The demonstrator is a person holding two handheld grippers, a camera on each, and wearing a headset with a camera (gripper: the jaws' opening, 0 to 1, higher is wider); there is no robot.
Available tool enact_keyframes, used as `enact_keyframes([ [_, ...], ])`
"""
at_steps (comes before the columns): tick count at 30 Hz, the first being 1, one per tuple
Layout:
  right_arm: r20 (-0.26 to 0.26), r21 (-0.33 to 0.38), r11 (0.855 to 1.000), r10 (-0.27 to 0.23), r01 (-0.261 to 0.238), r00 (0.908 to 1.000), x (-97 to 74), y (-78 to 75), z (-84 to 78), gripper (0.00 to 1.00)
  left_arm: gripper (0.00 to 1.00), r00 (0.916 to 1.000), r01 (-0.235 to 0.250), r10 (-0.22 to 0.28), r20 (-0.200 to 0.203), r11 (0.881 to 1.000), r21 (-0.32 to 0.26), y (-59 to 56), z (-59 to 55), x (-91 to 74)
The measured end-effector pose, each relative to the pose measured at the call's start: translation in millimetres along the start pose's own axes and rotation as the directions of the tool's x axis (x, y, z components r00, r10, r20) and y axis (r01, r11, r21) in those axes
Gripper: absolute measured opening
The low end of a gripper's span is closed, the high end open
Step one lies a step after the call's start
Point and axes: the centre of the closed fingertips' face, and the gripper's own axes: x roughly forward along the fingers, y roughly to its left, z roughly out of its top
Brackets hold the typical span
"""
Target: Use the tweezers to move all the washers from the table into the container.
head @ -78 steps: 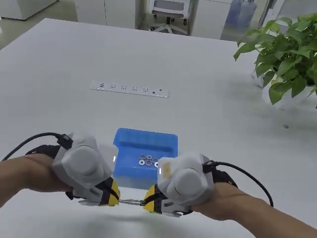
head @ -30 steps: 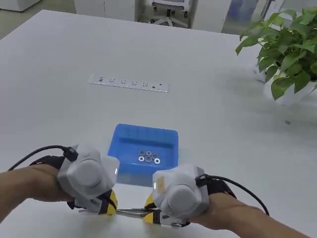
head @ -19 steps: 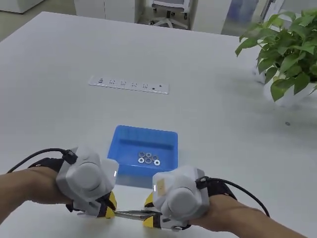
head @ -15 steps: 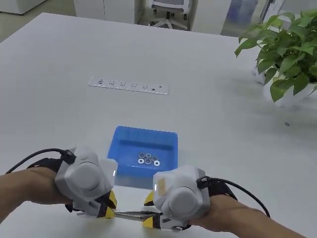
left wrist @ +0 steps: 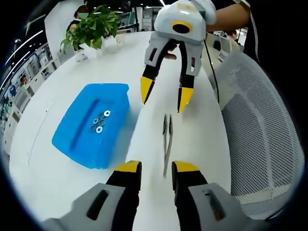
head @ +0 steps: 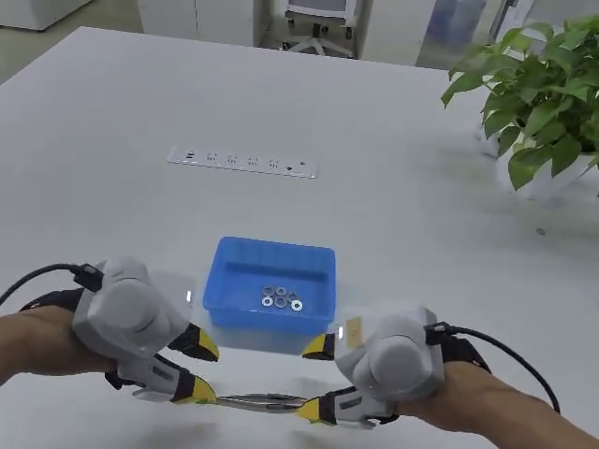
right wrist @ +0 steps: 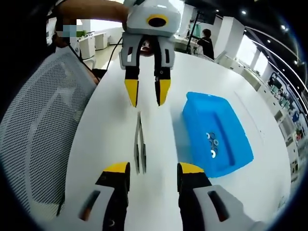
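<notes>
Slim metal tweezers [head: 263,402] lie flat on the white table, near its front edge, with nothing gripping them. My left gripper [head: 204,374] and right gripper [head: 312,381] face each other across the tweezers, both open. In the left gripper view the tweezers [left wrist: 167,137] lie just ahead of my left gripper [left wrist: 157,168], with the right gripper [left wrist: 164,101] beyond. The right gripper view mirrors this: tweezers [right wrist: 139,144], right gripper [right wrist: 154,169], left gripper [right wrist: 146,100]. The blue container [head: 234,265] sits behind, holding several washers [head: 281,299].
A white power strip [head: 243,162] lies farther back on the table. A potted plant [head: 543,103] stands at the right edge. A mesh chair [left wrist: 255,130] is close behind the table's front edge. Bare tabletop surrounds the container.
Both grippers have drawn apart sideways and their jaws have spread wider. The tweezers that spanned between them now lie free on the table.
</notes>
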Motion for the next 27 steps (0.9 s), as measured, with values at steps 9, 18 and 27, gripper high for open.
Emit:
enact_keyframes([
  [9,0.068,0.164,0.982,-0.102,0.090,0.9924,-28.9,-15.5,-11.9,0.57,0.48,0.9920,-0.057,0.069,0.105,0.992,-0.113,1.5,3.4,-22.9],
  [18,0.133,0.256,0.953,-0.200,0.161,0.9706,-59.1,-29.4,-12.9,0.71,0.68,0.9643,-0.134,0.175,0.199,0.970,-0.202,5.2,11.1,-49.5],
  [27,0.137,0.267,0.945,-0.230,0.188,0.9635,-86.4,-40.9,-11.6,0.86,0.82,0.9567,-0.173,0.212,0.199,0.964,-0.200,13.1,24.4,-76.6],
])
